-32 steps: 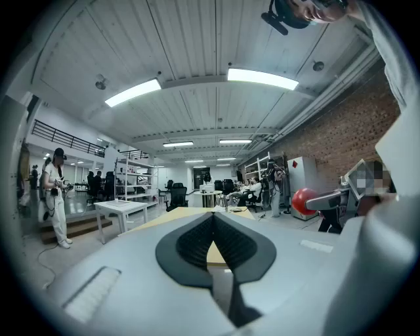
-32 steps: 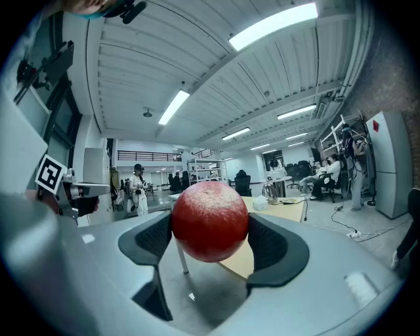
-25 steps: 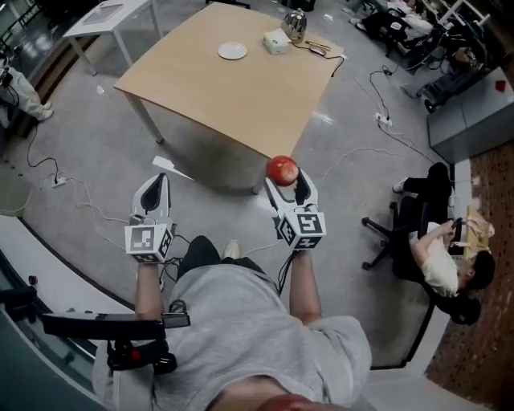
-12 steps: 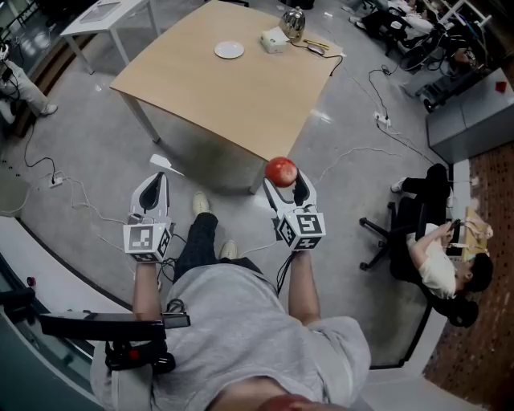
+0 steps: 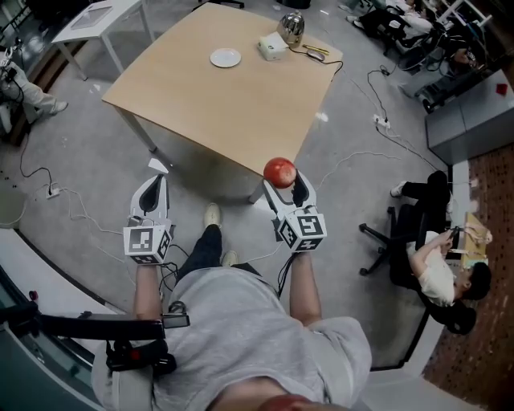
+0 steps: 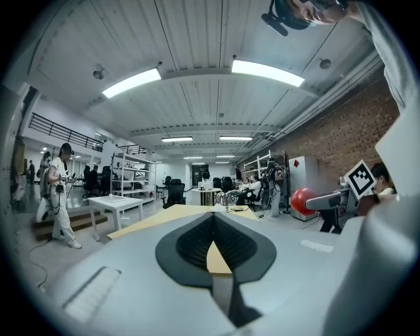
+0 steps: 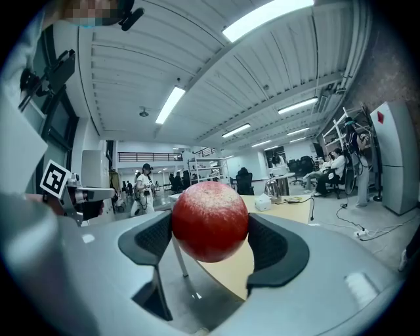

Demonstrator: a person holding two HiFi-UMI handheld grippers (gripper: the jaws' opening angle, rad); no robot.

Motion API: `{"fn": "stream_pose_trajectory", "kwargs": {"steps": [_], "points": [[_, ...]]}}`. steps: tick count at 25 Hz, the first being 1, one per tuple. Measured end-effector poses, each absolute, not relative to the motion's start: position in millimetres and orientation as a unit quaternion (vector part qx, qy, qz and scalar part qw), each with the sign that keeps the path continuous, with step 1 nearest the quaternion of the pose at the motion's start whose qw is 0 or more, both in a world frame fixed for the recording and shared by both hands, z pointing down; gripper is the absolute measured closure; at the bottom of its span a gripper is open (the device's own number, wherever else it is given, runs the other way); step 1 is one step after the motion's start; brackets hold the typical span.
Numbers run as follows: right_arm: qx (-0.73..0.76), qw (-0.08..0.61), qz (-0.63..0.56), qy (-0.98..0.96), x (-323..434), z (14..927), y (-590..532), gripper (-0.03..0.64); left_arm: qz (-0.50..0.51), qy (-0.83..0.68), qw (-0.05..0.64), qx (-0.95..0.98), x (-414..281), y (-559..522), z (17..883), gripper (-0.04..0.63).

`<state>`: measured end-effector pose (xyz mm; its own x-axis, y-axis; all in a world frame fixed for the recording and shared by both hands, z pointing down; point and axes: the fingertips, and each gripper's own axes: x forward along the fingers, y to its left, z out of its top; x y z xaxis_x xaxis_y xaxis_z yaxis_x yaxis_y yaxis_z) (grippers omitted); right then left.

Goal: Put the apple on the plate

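Off table [image 5: 217,100] corner: right gripper [image 5: 283,185] jaws clamp apple [image 5: 280,170]; plate [image 5: 226,58] far.

The person wears a grey T-shirt [image 5: 241,337]; left gripper [image 5: 157,183] and right gripper [image 5: 284,183] are pale grey, black-padded.

A tan desk [image 5: 233,104] stood on the grey floor [image 5: 96,152], with a white box [image 5: 271,48] just beside a shiny metal kettle [image 5: 291,27] near its far corner. A small white table [image 5: 92,18] stood beyond it. At the right, a person [image 5: 438,273] sat on a black chair [image 5: 401,249].
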<state>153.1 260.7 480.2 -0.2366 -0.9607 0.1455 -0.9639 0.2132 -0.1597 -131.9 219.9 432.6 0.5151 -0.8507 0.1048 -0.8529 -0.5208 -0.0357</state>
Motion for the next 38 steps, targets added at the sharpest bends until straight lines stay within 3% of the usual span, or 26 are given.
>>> {"fn": "stream_pose_trajectory", "kwargs": {"steps": [21, 38], "points": [[0.634, 0.014, 0.114, -0.765, 159.9, 465.9, 96.6, 0.249, 0.066, -0.453, 0.008, 0.889, -110.8, 33.5, 428.5, 0.577], [0.644, 0.018, 0.124, -0.755, 125.2, 476.2, 6.2, 0.249, 0.060, -0.448, 0.029, 0.892, -148.8, -63.7, 449.3, 0.577]]}}
